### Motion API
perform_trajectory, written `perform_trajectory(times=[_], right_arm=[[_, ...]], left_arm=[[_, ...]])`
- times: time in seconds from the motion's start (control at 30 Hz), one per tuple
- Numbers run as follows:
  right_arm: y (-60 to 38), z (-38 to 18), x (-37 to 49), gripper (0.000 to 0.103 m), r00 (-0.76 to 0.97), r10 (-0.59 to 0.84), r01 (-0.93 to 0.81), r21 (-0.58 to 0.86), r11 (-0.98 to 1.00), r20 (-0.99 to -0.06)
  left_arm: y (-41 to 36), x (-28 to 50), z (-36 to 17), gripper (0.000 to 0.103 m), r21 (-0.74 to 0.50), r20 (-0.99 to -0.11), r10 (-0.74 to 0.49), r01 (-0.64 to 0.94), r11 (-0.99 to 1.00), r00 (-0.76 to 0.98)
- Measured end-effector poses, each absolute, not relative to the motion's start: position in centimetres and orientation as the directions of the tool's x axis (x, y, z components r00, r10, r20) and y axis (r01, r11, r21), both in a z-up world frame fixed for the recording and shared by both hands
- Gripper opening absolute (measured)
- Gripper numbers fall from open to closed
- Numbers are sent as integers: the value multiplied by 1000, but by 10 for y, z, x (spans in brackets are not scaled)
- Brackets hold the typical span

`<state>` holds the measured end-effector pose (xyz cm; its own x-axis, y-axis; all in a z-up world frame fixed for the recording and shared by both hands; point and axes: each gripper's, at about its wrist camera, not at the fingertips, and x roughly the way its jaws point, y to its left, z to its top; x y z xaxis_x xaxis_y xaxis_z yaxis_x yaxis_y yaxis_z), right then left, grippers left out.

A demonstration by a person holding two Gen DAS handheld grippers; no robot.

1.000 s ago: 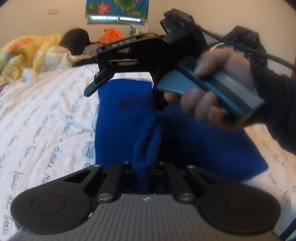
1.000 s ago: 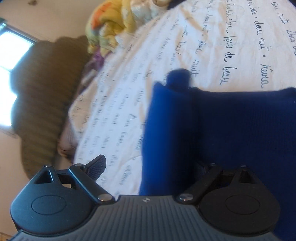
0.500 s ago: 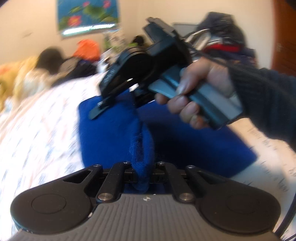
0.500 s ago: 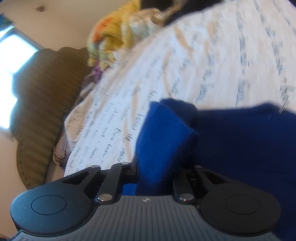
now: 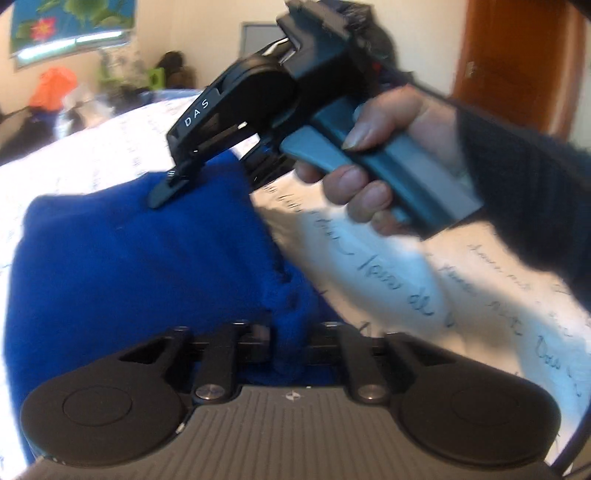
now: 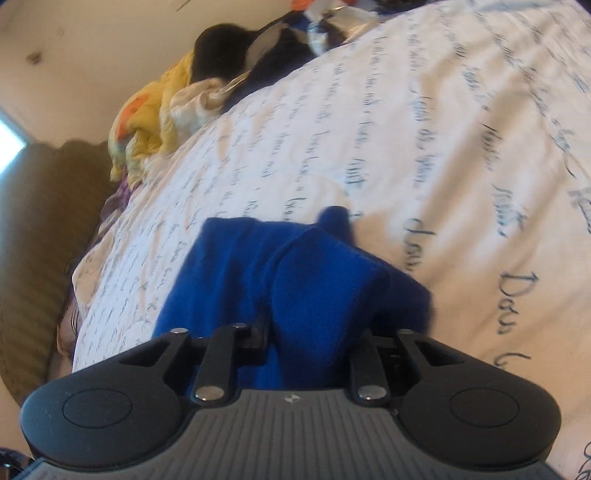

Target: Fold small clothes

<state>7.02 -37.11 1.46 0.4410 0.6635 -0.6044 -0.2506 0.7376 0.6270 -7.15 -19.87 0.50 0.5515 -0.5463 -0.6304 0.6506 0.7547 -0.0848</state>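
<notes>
A small blue garment (image 5: 129,258) lies on the white bed sheet (image 5: 406,277) with dark handwriting print. My left gripper (image 5: 290,343) has a raised fold of it pinched at its near edge; its jaws are opening, and the cloth still fills the gap. In the left wrist view a hand (image 5: 369,177) holds the right gripper at the garment's far edge, one of its fingers (image 5: 166,190) lying on the cloth. The right wrist view shows the right gripper (image 6: 317,339) with a thick bunch of the blue garment (image 6: 229,273) between its jaws, which are opening too.
A yellow quilt (image 6: 147,122) and dark clothes (image 6: 229,44) are piled at the head of the bed, beside a brown padded piece of furniture (image 6: 44,229). A wooden door (image 5: 517,55) and a flower poster (image 5: 74,22) are on the far walls. Bare sheet (image 6: 443,129) lies beyond the garment.
The right gripper went from open to closed on the garment's edge. Both grippers carried the right half of the garment over to the left, baring the sheet on the right.
</notes>
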Motion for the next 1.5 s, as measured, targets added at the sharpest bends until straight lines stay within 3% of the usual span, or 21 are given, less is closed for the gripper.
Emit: perform_trajectory(times=[0.03, 0.07, 0.13, 0.3, 0.33, 0.37, 0.5, 0.57, 0.6, 0.7, 0.73, 0.77, 0.83, 0.93, 1.0, 1.03, 1.07, 1.1, 1.2, 1.37, 1.5], right_arm=[[-377, 12, 69, 35, 454, 670, -234, 647, 726, -587], [-382, 10, 67, 37, 464, 674, -216, 665, 715, -574], [-390, 14, 60, 39, 483, 682, -215, 681, 700, -548], [-397, 24, 51, 36, 523, 647, -222, 644, 732, -555], [-395, 23, 53, 16, 526, 637, -225, 630, 743, -564], [-394, 23, 55, 8, 523, 626, -230, 611, 758, -579], [-394, 23, 62, 7, 548, 591, -246, 561, 791, -592], [-395, 8, 69, 7, 538, 524, -203, 503, 840, -660], [-400, 1, 67, 8, 540, 541, -185, 535, 824, -645], [-418, 8, 56, 25, 571, 562, -113, 621, 776, -598], [-424, 13, 50, 42, 601, 553, -101, 632, 768, -576], [-429, 17, 47, 65, 627, 542, -87, 642, 762, -559], [-430, 18, 48, 76, 630, 539, -71, 650, 757, -559], [-414, 7, 60, 76, 548, 559, -72, 630, 773, -622], [-404, 3, 62, 75, 551, 577, -100, 638, 763, -603], [-400, 1, 64, 64, 550, 592, -107, 654, 749, -589], [-395, -2, 66, 22, 544, 609, -120, 665, 737, -576], [-389, -6, 67, 17, 522, 612, -124, 658, 743, -594], [-376, 7, 55, 17, 558, 584, -176, 603, 778, -590], [-352, 57, 39, 16, 564, 679, -331, 625, 707, -469], [-319, 69, 68, 16, 540, 726, -364, 659, 658, -427]], left_arm=[[-190, -67, 8, 54, -132, -621, -578, 656, 743, 529], [-180, -66, 12, 84, -180, -608, -608, 658, 731, 510], [-158, -77, 27, 102, -217, -551, -628, 632, 744, 550], [-92, -63, 41, 103, -242, -529, -564, 524, 816, 634], [-84, -58, 41, 103, -234, -539, -529, 487, 842, 656], [-75, -51, 39, 103, -230, -549, -497, 451, 863, 672], [-33, -33, 36, 103, -315, -561, -435, 304, 899, 704], [-13, -14, 36, 102, -384, -575, -424, 227, 895, 700], [-2, -1, 36, 102, -425, -583, -429, 191, 885, 690], [26, 38, 30, 100, -559, -595, -470, 84, 825, 652], [27, 52, 28, 99, -597, -593, -493, 63, 800, 637], [26, 67, 22, 98, -625, -593, -512, 45, 779, 621], [15, 97, 10, 94, -652, -604, -543, 30, 758, 583], [-4, 113, 6, 92, -657, -597, -571, 65, 751, 563], [-15, 123, 3, 61, -650, -610, -583, 83, 756, 536], [-23, 125, 0, 25, -625, -635, -566, 82, 776, 525], [-29, 127, -3, 20, -587, -658, -540, 92, 804, 525], [-35, 124, 0, 20, -556, -659, -519, 112, 824, 544], [-34, 103, 18, 14, -499, -639, -481, 152, 853, 601], [2, 76, 61, 13, -509, -558, -482, 180, 842, 676], [20, 100, 80, 13, -415, -592, -385, 142, 899, 707]])
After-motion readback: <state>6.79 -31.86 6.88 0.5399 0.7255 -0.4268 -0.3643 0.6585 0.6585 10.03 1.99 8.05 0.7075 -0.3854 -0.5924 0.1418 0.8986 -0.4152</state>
